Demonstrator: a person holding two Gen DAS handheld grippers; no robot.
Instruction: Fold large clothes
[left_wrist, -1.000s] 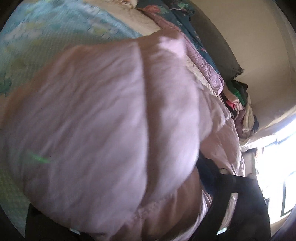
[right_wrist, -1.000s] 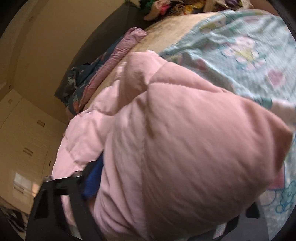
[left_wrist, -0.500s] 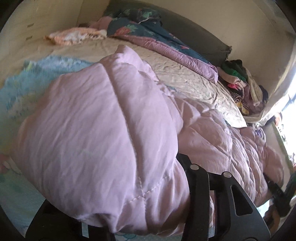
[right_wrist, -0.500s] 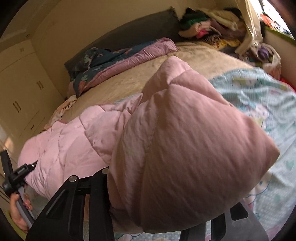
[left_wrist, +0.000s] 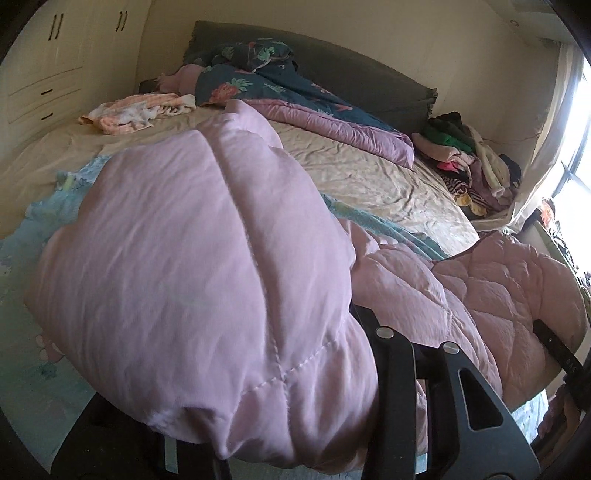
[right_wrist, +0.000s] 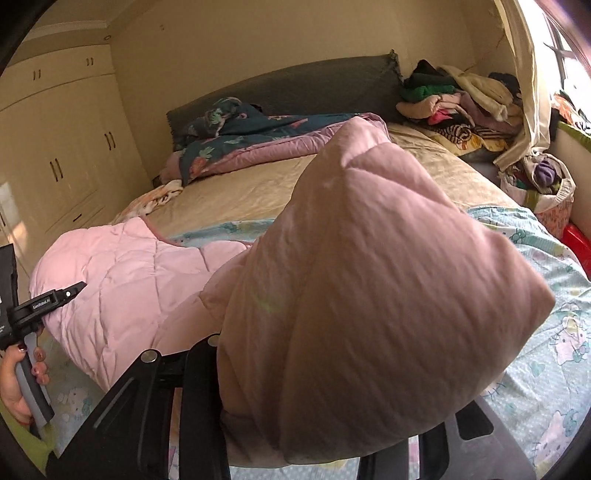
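While a bunched corner of the pink quilted coat (left_wrist: 207, 280) is clamped in the left hand-held gripper (left_wrist: 258, 424), another bunched corner of the same coat (right_wrist: 369, 302) is clamped in the right hand-held gripper (right_wrist: 314, 435). Both sets of jaws have just been closing, w/ padded fabric squeezed between them in each wrist view; the fingertips themselves are hidden under the cloth. The rest of the coat is seen stretched between the two grippers, sagging over the near edge of the bed (left_wrist: 369, 177). Under the coat, a light blue cartoon-print sheet (right_wrist: 546, 332) is spread over the bed's near part. At the far side of the bed, against the dark grey headboard (right_wrist: 314, 88), a dark floral duvet w/ purple lining (left_wrist: 295, 99) is crumpled. A pink-and-white striped garment (left_wrist: 133, 110) is lying on the bed just left of that duvet. To the right of the headboard, a pile of mixed clothes (right_wrist: 454, 99) is heaped by the curtain (right_wrist: 524, 85). Cream wardrobe doors (right_wrist: 62, 147) are seen left of the bed. In the right wrist view the person's left hand (right_wrist: 18, 380) is wrapped round the other gripper's handle.
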